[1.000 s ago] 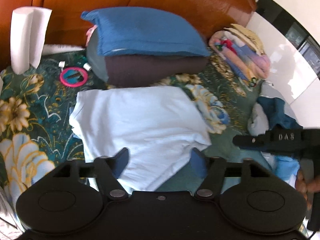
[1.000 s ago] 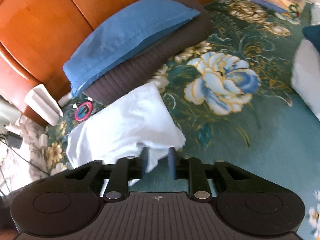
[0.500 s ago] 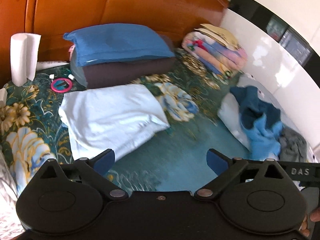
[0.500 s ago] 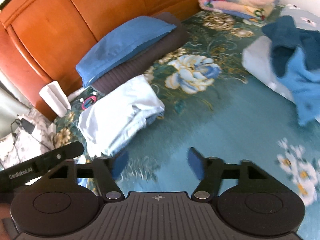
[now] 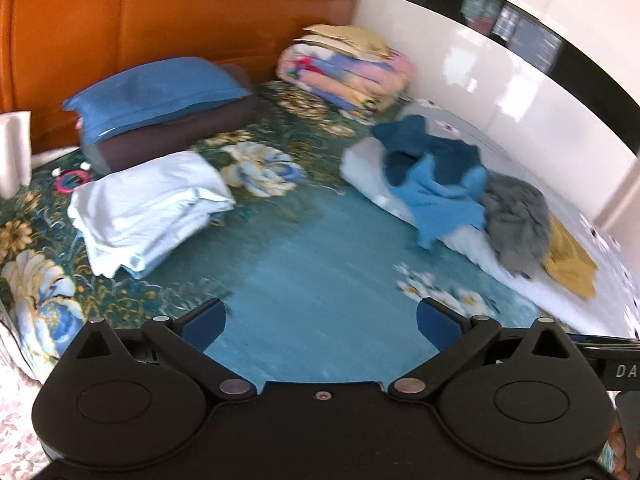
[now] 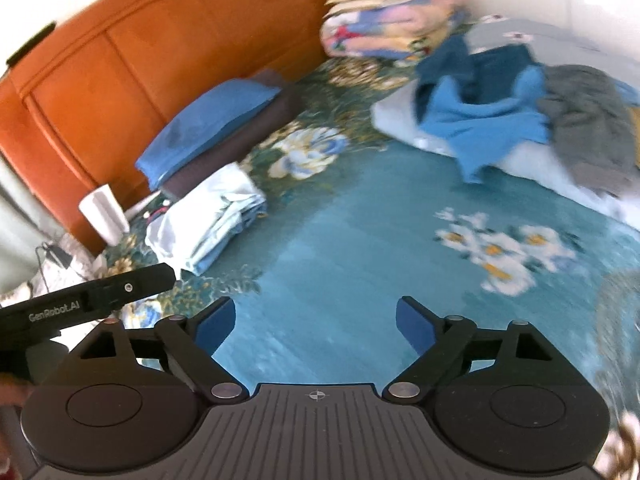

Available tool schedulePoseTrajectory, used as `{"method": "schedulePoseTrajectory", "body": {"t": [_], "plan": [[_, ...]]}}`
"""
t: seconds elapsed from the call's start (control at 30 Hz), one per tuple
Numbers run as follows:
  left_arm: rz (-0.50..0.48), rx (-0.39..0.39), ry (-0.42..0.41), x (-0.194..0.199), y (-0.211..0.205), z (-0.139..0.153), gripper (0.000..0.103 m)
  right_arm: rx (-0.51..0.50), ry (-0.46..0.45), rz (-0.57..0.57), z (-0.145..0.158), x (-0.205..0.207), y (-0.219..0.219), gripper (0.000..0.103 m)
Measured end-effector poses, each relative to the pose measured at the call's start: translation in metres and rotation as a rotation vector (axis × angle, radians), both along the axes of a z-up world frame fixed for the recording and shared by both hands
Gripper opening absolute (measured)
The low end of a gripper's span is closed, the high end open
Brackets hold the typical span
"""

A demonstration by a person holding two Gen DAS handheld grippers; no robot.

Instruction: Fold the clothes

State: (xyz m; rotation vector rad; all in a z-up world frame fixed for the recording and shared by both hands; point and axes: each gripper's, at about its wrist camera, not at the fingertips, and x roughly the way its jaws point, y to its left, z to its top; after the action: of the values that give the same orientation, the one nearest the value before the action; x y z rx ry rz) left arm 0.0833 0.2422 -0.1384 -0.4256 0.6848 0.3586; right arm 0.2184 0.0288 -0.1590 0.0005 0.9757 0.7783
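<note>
Both grippers have let go and pulled back: the left gripper and right gripper hang spread apart and empty over the bed. The folded shirt lies by the pillows; the unfolded pile likely comes next.

Floral teal bed — folded white clothes, stacked pillows, unfolded clothes heap, folded quilt.
</note>
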Motion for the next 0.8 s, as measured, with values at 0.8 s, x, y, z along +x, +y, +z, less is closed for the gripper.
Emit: {"method": "schedulePoseTrajectory", "body": {"t": [0.8], "plan": [[-0.334, 0.101, 0.070, 0.036, -0.134, -0.038, 0.101, -0.076, -0.006, -0.392, -0.037, -0.083, -0.165, 0.103]]}}
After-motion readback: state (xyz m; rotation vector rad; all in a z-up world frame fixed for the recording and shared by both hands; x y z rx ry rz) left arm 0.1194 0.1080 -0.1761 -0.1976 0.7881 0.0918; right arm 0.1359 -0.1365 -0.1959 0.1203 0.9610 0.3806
